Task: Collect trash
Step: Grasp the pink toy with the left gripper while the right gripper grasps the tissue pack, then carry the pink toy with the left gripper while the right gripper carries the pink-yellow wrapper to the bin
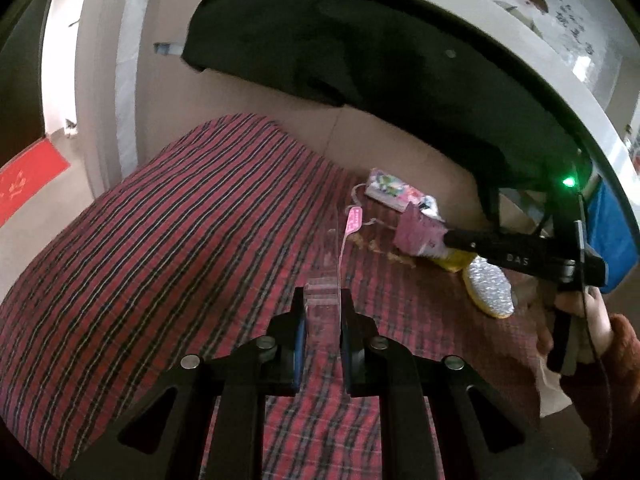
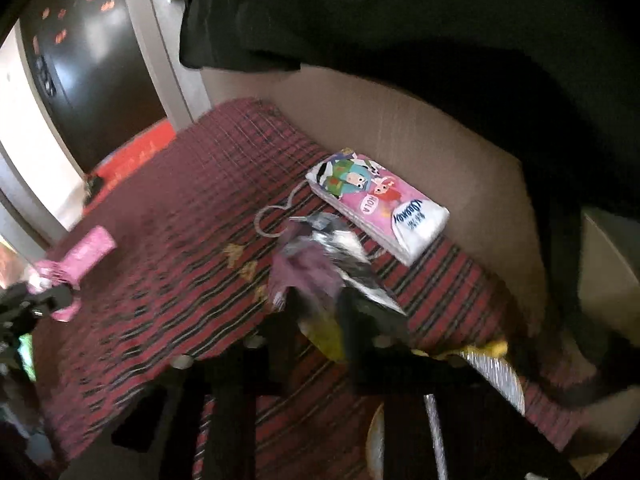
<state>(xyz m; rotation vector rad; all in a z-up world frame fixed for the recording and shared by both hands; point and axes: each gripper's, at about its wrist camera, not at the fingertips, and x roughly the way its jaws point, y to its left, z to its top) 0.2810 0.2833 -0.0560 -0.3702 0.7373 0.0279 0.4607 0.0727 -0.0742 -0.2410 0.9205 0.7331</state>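
While your left hand-held gripper (image 1: 323, 312) pinches a clear plastic strip (image 1: 335, 256) with a pink tag, your right hand-held gripper (image 2: 318, 304) has closed on a crumpled pink-and-silver wrapper (image 2: 320, 256) just above the red striped bedcover (image 1: 160, 240), near the tissue pack (image 2: 376, 204).

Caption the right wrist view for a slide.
Right gripper shut on a crumpled purple wrapper over the striped cloth, beside a tissue pack.

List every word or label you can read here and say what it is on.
"DAS": on the black body of the right gripper.
"HOLA": on the tissue pack; its brand print is too distorted to read.
Pink tag: print too small.
Wall poster: characters blurred.
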